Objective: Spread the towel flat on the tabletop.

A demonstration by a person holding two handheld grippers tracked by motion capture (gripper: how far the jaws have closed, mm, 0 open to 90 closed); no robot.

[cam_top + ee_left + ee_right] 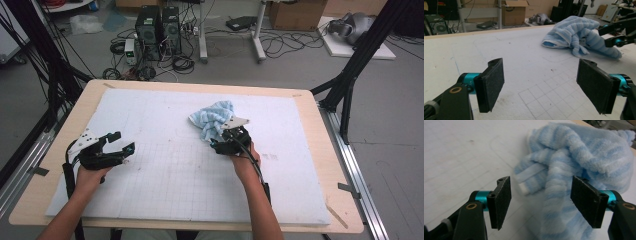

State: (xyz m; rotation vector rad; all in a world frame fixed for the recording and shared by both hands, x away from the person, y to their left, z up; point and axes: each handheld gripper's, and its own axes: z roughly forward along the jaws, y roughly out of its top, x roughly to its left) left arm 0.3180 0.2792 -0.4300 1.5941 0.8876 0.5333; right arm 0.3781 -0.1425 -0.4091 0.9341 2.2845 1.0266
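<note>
Towel (214,118): I see it crumpled right of the bench's (165,200) middle, toward the far edge.
Right gripper (541,200): unclenched, a fold between its pads, seemingly not pinched.
Left gripper (544,85): released, near the left edge.
Advice: I push deeper, then clamp one hem.

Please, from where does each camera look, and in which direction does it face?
High view: above the person's side, facing forward and down on the table; both forearms, both tongs.
Left gripper view: on the left tongs, facing the towel across the foam.
Right gripper view: on the right tongs, close to the towel.
All share the towel.
</note>
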